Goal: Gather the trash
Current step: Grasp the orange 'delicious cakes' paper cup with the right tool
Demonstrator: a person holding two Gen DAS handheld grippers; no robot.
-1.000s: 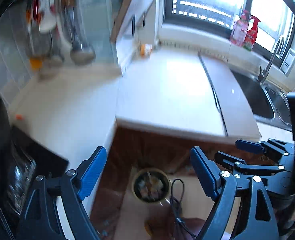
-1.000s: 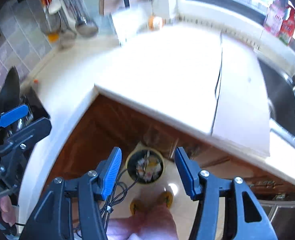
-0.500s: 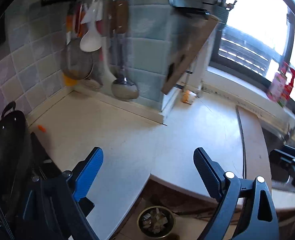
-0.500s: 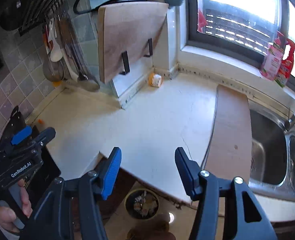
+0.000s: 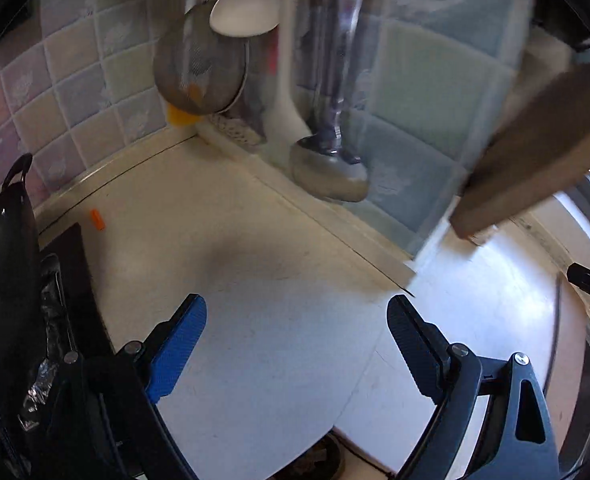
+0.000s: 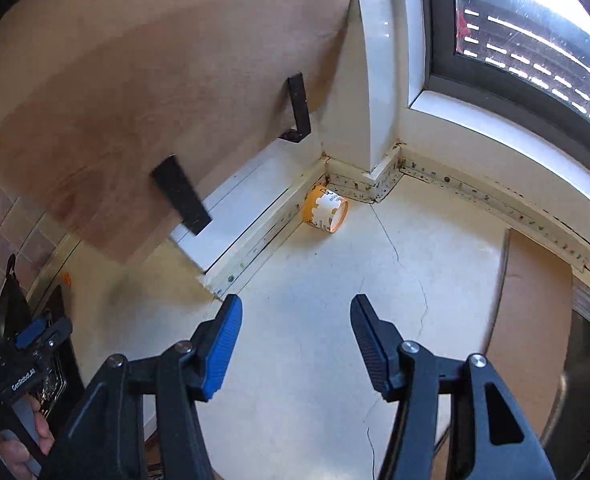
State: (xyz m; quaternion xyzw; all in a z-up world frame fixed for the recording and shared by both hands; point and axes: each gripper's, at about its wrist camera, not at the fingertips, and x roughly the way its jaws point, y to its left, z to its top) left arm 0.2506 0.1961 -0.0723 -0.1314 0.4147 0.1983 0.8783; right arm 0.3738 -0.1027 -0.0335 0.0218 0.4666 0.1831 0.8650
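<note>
An orange-and-white cup (image 6: pixel 326 213) lies on its side in the back corner of the cream counter (image 6: pixel 319 280), under the window. My right gripper (image 6: pixel 295 312) hangs open over the counter in front of it, with nothing between its fingers. A small orange scrap (image 5: pixel 98 219) lies on the counter near the tiled wall, beside the black stove. My left gripper (image 5: pixel 297 314) hovers open and empty over the counter, well short of the scrap. The rim of the trash bin (image 5: pixel 319 462) peeks out below the counter edge.
Ladles, a strainer (image 5: pixel 199 72) and a white spoon hang on the tiled wall. A wooden cutting board (image 6: pixel 143 92) leans on brackets to the left of the cup. A black wok (image 5: pixel 3 264) sits on the stove at left; a sink (image 6: pixel 587 380) lies at right.
Both grippers have swung up from over the floor bin and forward across the counter. The left now faces the utensil wall, the right the corner with the cup. Both stay open and empty.
</note>
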